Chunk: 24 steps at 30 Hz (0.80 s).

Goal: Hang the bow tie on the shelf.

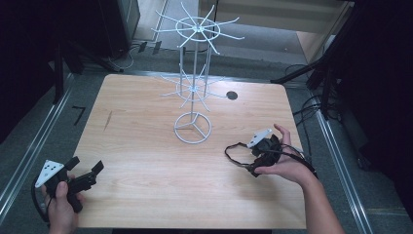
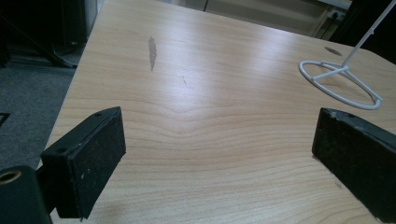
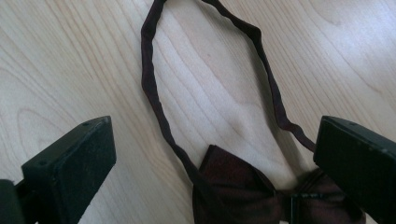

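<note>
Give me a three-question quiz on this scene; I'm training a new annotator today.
1. True or false: the right claw is clamped on the bow tie.
2. What does the bow tie's strap lie on?
A. the wire stand
B. the table
C. the floor
3. Which claw hovers near the table's front left corner?

Key:
1. False; its jaws stand open on either side of it.
2. B
3. The left claw.

Landmark: white wire stand point(image 1: 194, 97), upright mid-table point(image 1: 146, 195). Right gripper point(image 1: 258, 158) sits right of and nearer than the stand's base, over a dark bow tie point(image 1: 252, 169); strap loop point(image 1: 233, 155) faces the stand. Left gripper point(image 1: 86, 173) far left of stand, near corner, jaws apart.
</note>
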### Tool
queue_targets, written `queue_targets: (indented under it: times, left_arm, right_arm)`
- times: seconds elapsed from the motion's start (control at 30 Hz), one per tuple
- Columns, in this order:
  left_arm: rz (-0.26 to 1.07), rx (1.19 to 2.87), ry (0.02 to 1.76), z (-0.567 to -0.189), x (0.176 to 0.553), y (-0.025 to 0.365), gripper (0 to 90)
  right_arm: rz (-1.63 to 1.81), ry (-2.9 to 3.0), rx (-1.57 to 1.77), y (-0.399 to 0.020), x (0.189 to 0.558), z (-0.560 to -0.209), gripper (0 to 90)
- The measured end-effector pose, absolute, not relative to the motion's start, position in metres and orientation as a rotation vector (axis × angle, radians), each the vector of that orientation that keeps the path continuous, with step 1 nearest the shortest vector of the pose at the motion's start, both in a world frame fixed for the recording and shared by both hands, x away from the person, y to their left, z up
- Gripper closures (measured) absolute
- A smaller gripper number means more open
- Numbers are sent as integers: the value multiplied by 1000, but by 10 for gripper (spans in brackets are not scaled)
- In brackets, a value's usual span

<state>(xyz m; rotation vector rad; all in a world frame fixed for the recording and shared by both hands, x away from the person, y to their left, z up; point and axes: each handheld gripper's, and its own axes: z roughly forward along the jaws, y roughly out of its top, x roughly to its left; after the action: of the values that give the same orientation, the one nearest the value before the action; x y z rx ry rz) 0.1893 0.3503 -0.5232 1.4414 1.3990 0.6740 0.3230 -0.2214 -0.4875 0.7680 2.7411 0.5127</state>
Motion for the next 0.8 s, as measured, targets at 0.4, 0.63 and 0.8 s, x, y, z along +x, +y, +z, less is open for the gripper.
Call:
queue_targets:
  times: [0.4,0.63,0.8]
  left_arm:
    - [671,1445,1394,-523,189,350,33]
    - [671,1445,1394,-523,189,351,33]
    - [669,1446,1392,-523,189,351,33]
  right_arm:
    - [378,2789,769,-208,341,-506,0]
    - [349,2820,825,-208,353,-517,0]
    - [367,2856,904,-213,361,-519,0]
